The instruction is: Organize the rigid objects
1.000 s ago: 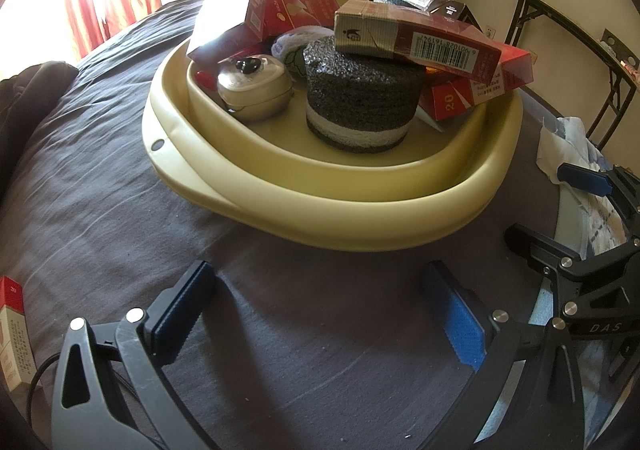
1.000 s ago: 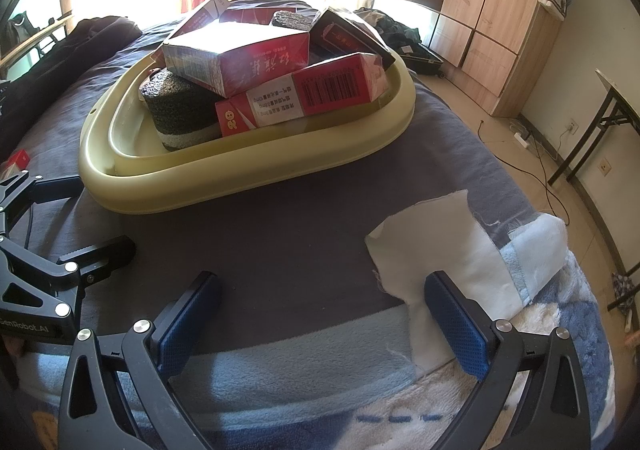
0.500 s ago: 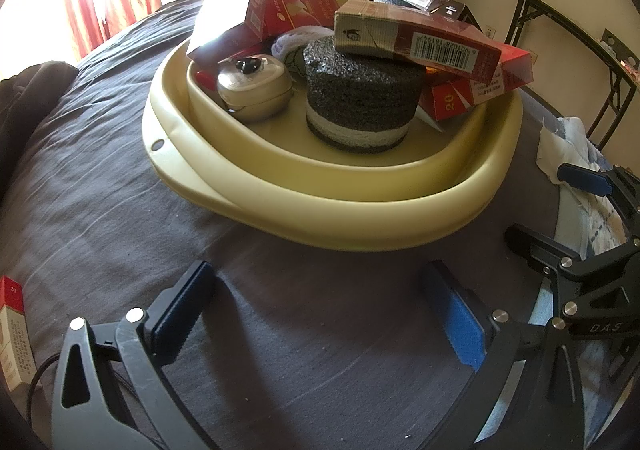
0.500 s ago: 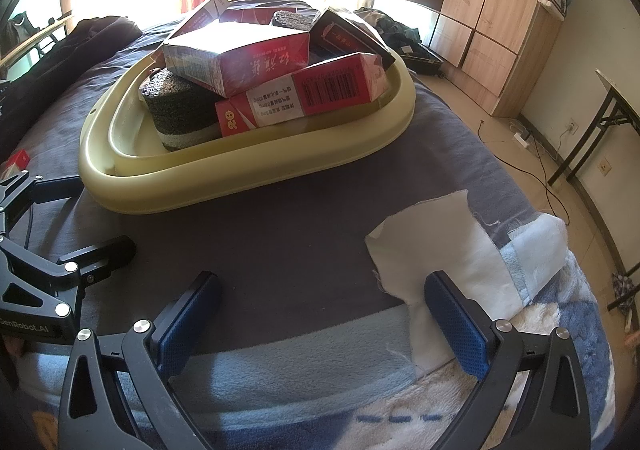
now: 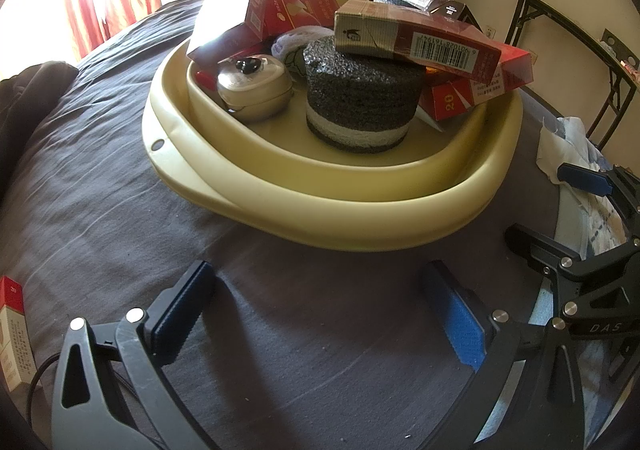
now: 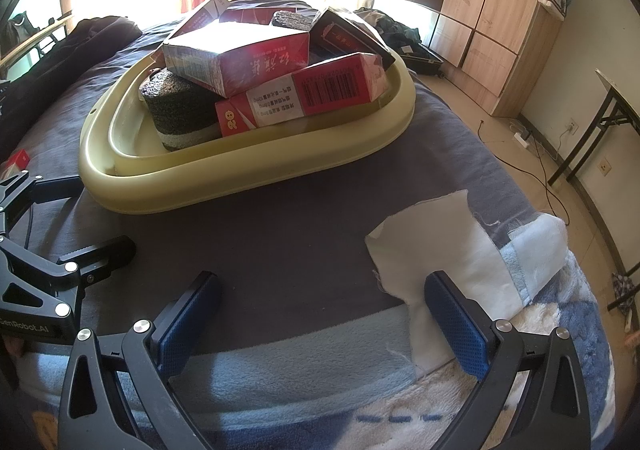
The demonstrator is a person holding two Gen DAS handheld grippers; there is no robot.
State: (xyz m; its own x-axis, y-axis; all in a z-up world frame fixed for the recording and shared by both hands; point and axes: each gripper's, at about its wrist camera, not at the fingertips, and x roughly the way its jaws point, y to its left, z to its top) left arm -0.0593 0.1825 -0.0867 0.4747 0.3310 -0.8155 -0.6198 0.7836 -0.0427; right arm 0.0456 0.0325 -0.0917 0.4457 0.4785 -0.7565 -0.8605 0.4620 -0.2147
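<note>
yellow basin (image 5: 360,226) | red cartons (image 6: 304,95) heaped over speckled foam block (image 5: 360,105)

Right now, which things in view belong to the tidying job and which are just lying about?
Job:
basin
foam block
barcode carton
round case
loose carton on the bed
left gripper, right gripper, both open

Lying about:
white cloth
blanket
wardrobe
folding table

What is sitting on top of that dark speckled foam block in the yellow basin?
A red and tan carton lies across the foam block in the yellow basin, overhanging it. The foam top beneath it is hidden.
</note>
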